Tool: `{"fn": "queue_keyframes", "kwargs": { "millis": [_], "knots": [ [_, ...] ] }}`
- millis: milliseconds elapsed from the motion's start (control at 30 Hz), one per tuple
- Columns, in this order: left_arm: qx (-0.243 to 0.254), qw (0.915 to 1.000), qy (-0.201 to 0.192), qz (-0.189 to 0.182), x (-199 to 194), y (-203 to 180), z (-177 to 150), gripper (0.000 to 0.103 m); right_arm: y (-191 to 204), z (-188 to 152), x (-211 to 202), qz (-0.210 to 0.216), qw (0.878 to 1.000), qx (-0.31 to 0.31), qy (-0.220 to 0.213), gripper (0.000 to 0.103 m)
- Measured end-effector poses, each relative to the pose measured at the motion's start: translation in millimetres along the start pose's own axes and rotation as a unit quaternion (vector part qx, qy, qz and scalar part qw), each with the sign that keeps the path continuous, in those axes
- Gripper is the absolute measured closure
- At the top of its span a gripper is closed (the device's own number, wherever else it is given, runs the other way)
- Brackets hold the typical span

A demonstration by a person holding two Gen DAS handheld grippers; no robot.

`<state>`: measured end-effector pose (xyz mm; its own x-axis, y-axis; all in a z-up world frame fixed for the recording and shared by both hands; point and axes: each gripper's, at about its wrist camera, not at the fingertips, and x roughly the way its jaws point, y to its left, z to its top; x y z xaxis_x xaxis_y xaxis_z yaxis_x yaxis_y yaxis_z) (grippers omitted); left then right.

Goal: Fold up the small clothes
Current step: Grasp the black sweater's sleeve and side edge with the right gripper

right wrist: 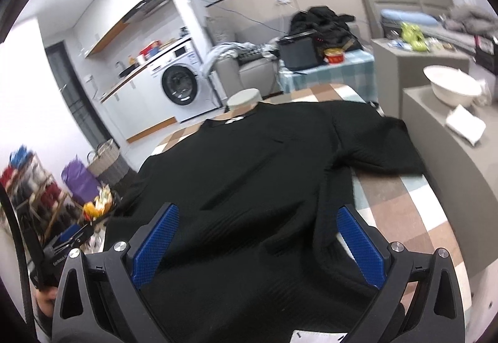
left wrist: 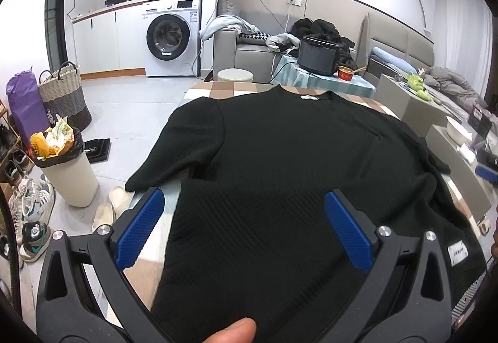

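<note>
A black short-sleeved shirt (left wrist: 289, 156) lies spread flat on the checked tablecloth (left wrist: 218, 87), collar at the far end, hem toward me. My left gripper (left wrist: 244, 204) is open, its blue pads (left wrist: 140, 231) wide apart over the shirt's lower left part. The shirt also shows in the right wrist view (right wrist: 249, 175), with its right sleeve spread to the right. My right gripper (right wrist: 258, 224) is open over the shirt's lower right part, blue pads (right wrist: 361, 249) apart. A thumb shows at the bottom of the left wrist view.
A white stool (left wrist: 235, 75) stands past the table's far end. A small table with a black cooker (left wrist: 317, 58) stands beyond. A grey counter with a white bowl (right wrist: 451, 91) is on the right. A full bin (left wrist: 65, 168) and shoes are on the floor at left.
</note>
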<state>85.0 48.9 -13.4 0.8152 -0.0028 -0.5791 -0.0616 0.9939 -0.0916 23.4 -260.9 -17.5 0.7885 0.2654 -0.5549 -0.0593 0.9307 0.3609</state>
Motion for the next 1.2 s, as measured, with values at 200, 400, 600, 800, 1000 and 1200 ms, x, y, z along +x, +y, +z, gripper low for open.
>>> {"fn": "queue_keyframes", "kwargs": {
  "millis": [200,400,600,800,1000,1200],
  "knots": [
    [-0.017,0.9997,0.014,0.007,33.6,16.8,26.7,0.001,-49.6,16.3,19.9,-0.026,0.995,0.093,0.018,0.009],
    [-0.033,0.9989,0.022,0.023,63.8,32.4,41.8,0.001,-123.7,27.2,47.9,-0.03,0.975,0.218,0.034,0.023],
    [-0.048,0.9974,0.036,0.039,93.6,47.4,46.4,0.001,-168.8,37.2,74.8,-0.064,0.963,0.259,0.046,0.028],
    [-0.051,0.9965,0.046,0.047,114.7,56.1,44.6,0.001,-198.2,45.8,96.1,-0.084,0.952,0.288,0.052,0.035],
    [-0.051,0.9964,0.046,0.049,123.7,62.3,44.5,0.001,-200.6,54.3,110.0,-0.142,0.948,0.281,0.049,0.06],
    [-0.054,0.9966,0.042,0.046,128.5,70.5,43.5,0.001,-204.5,60.3,109.8,-0.208,0.941,0.265,0.038,0.097]
  ]
}}
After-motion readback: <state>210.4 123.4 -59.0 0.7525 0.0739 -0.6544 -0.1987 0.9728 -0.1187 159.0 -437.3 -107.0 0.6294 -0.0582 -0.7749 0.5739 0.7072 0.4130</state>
